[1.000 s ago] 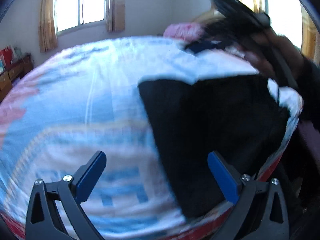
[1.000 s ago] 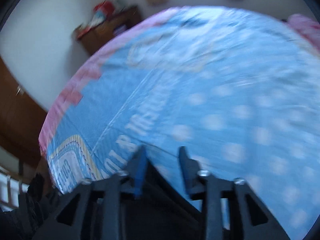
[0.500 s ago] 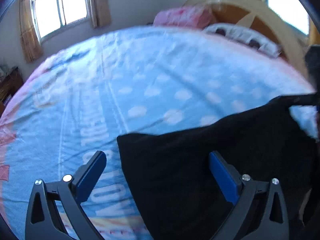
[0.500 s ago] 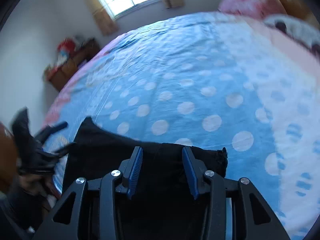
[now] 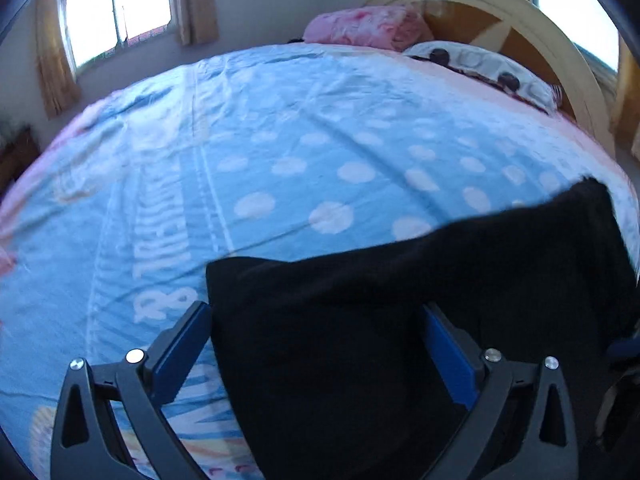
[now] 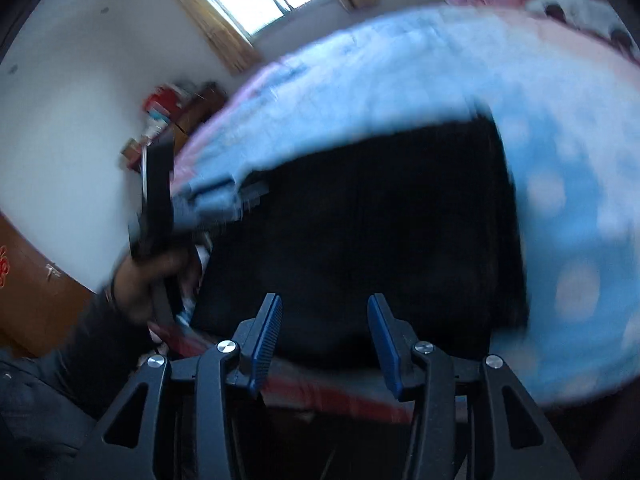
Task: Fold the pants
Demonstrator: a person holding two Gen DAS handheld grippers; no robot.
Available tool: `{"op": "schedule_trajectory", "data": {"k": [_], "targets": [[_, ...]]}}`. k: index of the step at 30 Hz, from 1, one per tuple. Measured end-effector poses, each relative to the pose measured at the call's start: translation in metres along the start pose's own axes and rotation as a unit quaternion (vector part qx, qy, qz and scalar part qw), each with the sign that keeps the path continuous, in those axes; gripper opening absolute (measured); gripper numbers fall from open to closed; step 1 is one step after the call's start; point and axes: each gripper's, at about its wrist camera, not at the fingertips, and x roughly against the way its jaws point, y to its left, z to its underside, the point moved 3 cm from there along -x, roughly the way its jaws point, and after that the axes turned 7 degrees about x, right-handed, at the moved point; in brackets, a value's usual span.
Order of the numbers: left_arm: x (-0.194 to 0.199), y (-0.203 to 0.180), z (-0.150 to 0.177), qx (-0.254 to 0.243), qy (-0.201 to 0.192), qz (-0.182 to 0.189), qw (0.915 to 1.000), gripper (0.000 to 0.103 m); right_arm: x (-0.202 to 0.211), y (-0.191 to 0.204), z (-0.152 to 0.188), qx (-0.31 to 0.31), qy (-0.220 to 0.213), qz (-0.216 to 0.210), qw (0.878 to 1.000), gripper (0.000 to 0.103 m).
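Observation:
The black pants (image 5: 440,264) lie folded into a flat dark slab on the blue dotted bedsheet (image 5: 280,140), near the bed's front edge. My left gripper (image 5: 316,312) is open wide, its fingers straddling the slab's near left corner without touching it. In the blurred right wrist view the pants (image 6: 360,220) fill the middle. My right gripper (image 6: 324,300) hovers over their near edge with its jaws opening; the cloth shows below the gap and neither pad presses on it. At the pants' left side a hand (image 6: 148,276) holds the left gripper.
A pink bundle (image 5: 368,26) and a white patterned pillow (image 5: 480,64) lie by the wooden headboard (image 5: 520,28). Curtained windows (image 5: 116,12) are behind the bed. A cluttered wooden dresser (image 6: 188,108) stands by the wall. The bed's red front edge (image 6: 340,396) runs under the right gripper.
The right gripper's jaws have widened off the pants' edge, and its view has rolled and swung over the pants. The left gripper swung to face the headboard, then held still.

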Motion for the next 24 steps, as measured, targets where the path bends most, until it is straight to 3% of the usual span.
{"op": "schedule_trajectory", "data": {"k": [3,8,11,14,19,24], "targets": [[0.004,0.0,0.0,-0.006,-0.002,-0.001,1.0,0.103,-0.001,-0.009,-0.001,-0.02,-0.012,-0.028,0.999,0.047],[0.028,0.005,0.012,0.008,-0.018,-0.008,0.9998,0.103,0.002,0.005,-0.006,0.016,-0.002,-0.009,1.0,0.047],[0.042,0.012,0.023,0.019,-0.023,-0.018,0.9994,0.103,0.018,0.014,-0.01,0.04,-0.025,-0.004,0.999,0.047],[0.058,0.018,0.038,0.039,-0.02,-0.014,0.9989,0.103,0.042,0.01,-0.021,0.049,-0.075,0.006,0.996,0.047],[0.069,0.014,0.057,0.059,-0.008,0.017,0.9981,0.103,0.062,-0.019,-0.046,0.012,-0.123,0.054,0.991,0.054],[0.06,0.009,0.069,0.064,0.006,0.02,0.9977,0.103,0.047,-0.06,-0.056,-0.04,-0.115,0.076,0.99,0.054]]}}
